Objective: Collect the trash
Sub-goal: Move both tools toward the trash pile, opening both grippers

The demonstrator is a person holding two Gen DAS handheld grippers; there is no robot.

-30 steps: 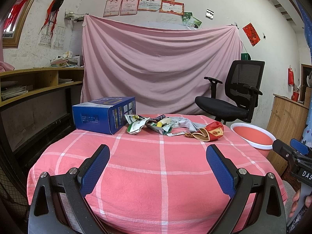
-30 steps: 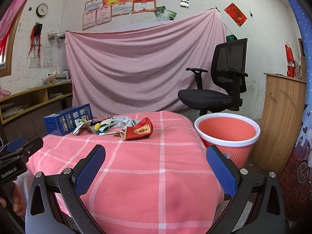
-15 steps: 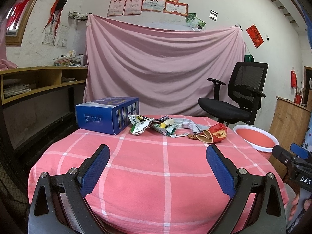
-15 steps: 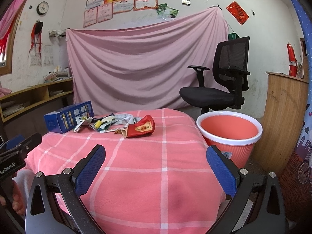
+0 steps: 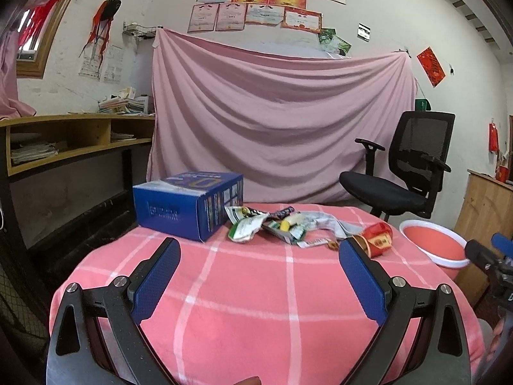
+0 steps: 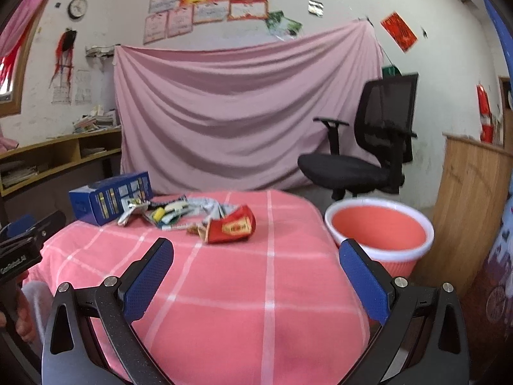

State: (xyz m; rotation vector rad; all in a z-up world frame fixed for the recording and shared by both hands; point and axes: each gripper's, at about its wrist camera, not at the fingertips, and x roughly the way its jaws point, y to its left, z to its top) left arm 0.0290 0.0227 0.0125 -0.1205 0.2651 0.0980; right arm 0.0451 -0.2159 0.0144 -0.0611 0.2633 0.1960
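A pile of trash lies at the far side of the pink checked table (image 5: 250,288): a green-white wrapper (image 5: 245,228), small yellow and grey scraps (image 5: 288,224) and a red packet (image 5: 378,235), which also shows in the right wrist view (image 6: 232,228). A pink bin (image 6: 380,235) with a white rim stands on the floor right of the table (image 6: 256,288); its rim shows in the left wrist view (image 5: 433,247). My left gripper (image 5: 259,284) is open and empty, short of the pile. My right gripper (image 6: 256,284) is open and empty, also short of it.
A blue box (image 5: 189,205) sits at the table's far left, touching the pile. A black office chair (image 5: 404,179) stands behind the table and bin. A wooden cabinet (image 6: 471,211) is right of the bin. Wooden shelves (image 5: 70,141) run along the left wall.
Both grippers have moved forward toward the trash pile, which looks larger now. The right wrist view has tilted slightly. Both grippers stay open and empty.
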